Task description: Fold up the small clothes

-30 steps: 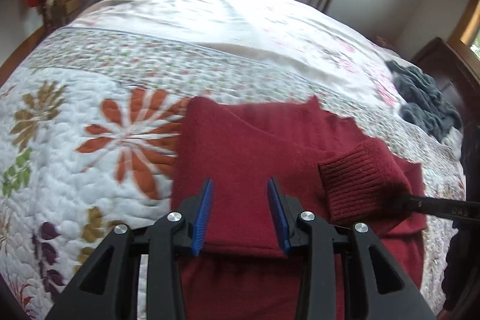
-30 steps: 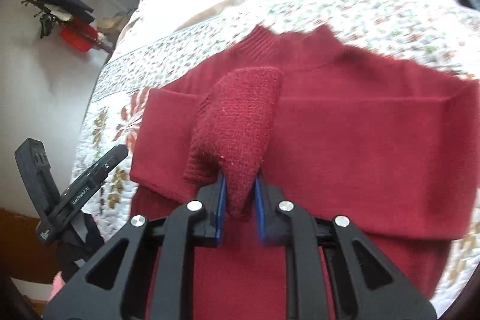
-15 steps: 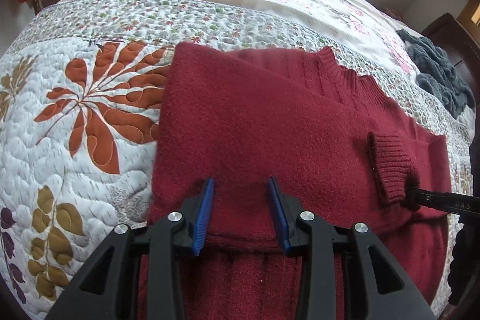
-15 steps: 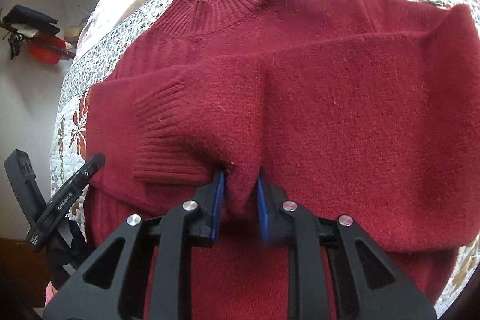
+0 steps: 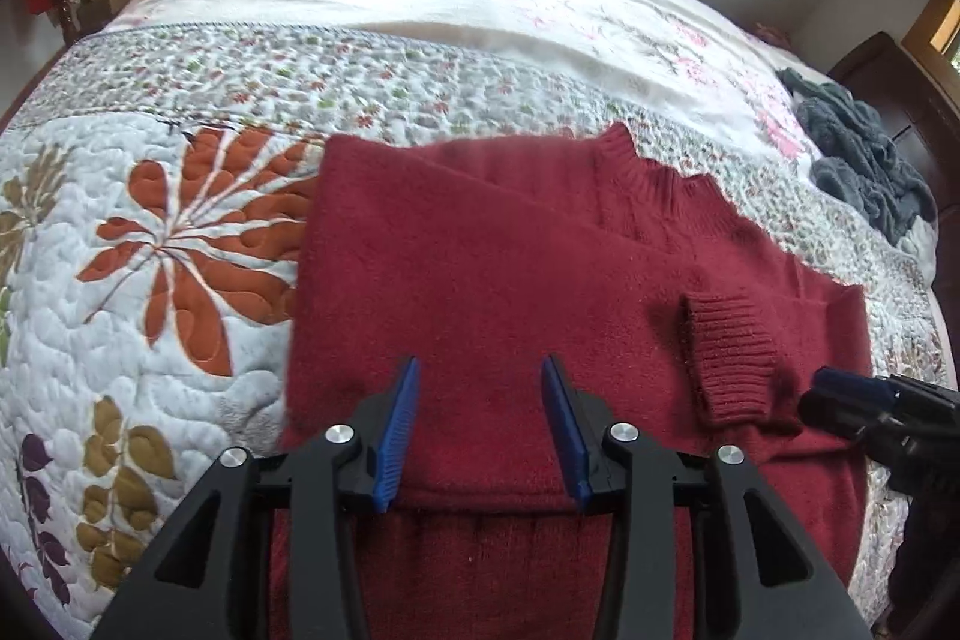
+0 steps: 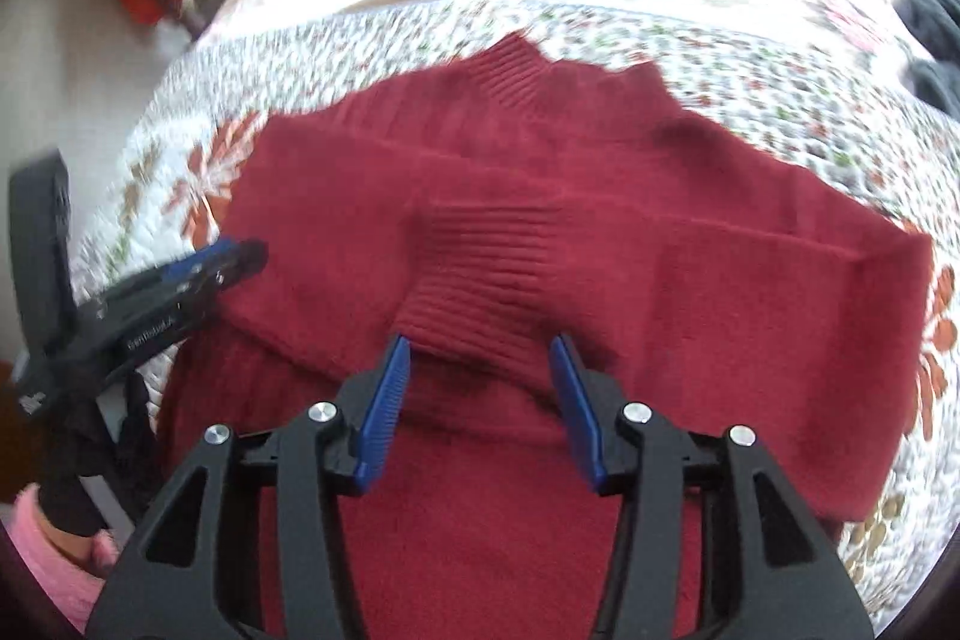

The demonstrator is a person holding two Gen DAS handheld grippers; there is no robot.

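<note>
Red knit sweater (image 5: 480,280) lies flat on the quilted bed cover (image 5: 150,250), both sleeves folded in across the body.

Left gripper (image 5: 480,430): jaws wide apart, nothing between them, hovering over the sweater's lower middle. Right gripper (image 6: 480,400): jaws also spread and empty, poised just short of the ribbed cuff (image 6: 480,274), which rests on the chest. Collar (image 6: 516,70) points away, toward the far side of the bed. Judged progress: sleeve folds done; hem-to-collar fold not yet made, lower body unfolded. A grey garment (image 5: 864,160) waits well apart.
</note>
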